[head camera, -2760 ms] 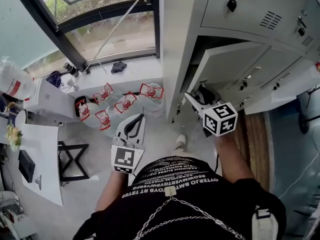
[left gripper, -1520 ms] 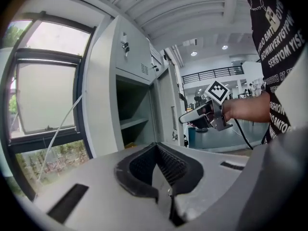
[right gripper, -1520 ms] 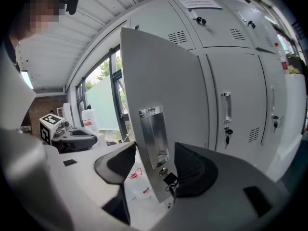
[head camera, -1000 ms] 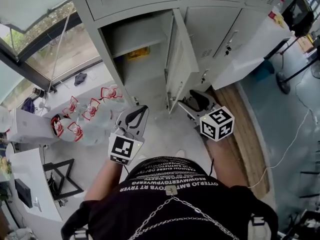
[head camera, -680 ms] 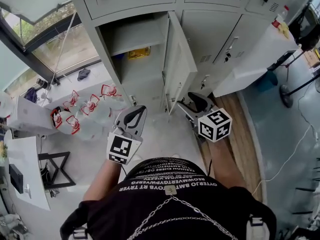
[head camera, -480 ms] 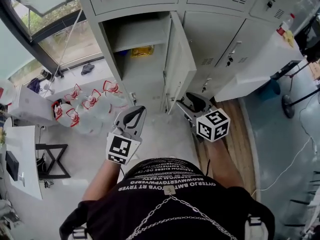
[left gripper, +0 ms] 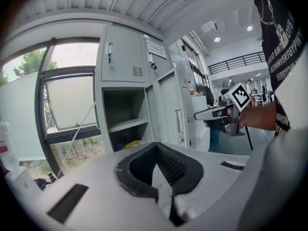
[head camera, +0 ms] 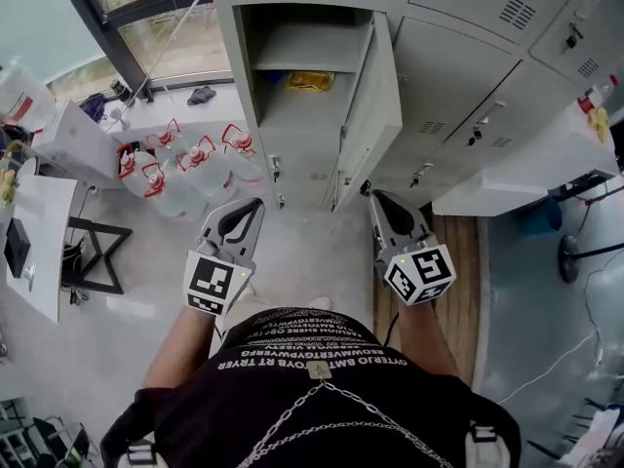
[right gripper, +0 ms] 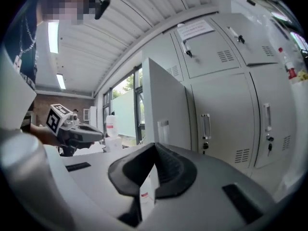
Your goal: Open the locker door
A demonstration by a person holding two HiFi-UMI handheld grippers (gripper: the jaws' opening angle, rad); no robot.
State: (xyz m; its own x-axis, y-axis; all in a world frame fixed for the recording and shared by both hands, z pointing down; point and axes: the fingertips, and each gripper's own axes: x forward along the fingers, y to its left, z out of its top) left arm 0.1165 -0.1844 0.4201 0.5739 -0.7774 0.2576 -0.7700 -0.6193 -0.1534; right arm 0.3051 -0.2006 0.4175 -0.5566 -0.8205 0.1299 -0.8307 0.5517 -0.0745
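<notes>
Since the locker door (head camera: pixel 375 115) already stands swung wide just ahead of the right gripper (head camera: pixel 376 197), and both it and the left gripper (head camera: pixel 254 204) hold their fingers (right gripper: pixel 173 170) together on nothing, the opening looks done, leaving only a retreat.

Locker door (head camera: pixel 378 115) stands open to the right of its compartment (head camera: pixel 292 125). A shelf (head camera: pixel 310 47) runs across the inside, with a packet (head camera: pixel 312 81) lying under it. Left of the lockers, water bottles (head camera: pixel 180 169) cluster on the floor below a window (head camera: pixel 171 32). In front of the lockers, the left gripper (head camera: pixel 256 205) and right gripper (head camera: pixel 374 198) flank the door's edge, both apart from it.
</notes>
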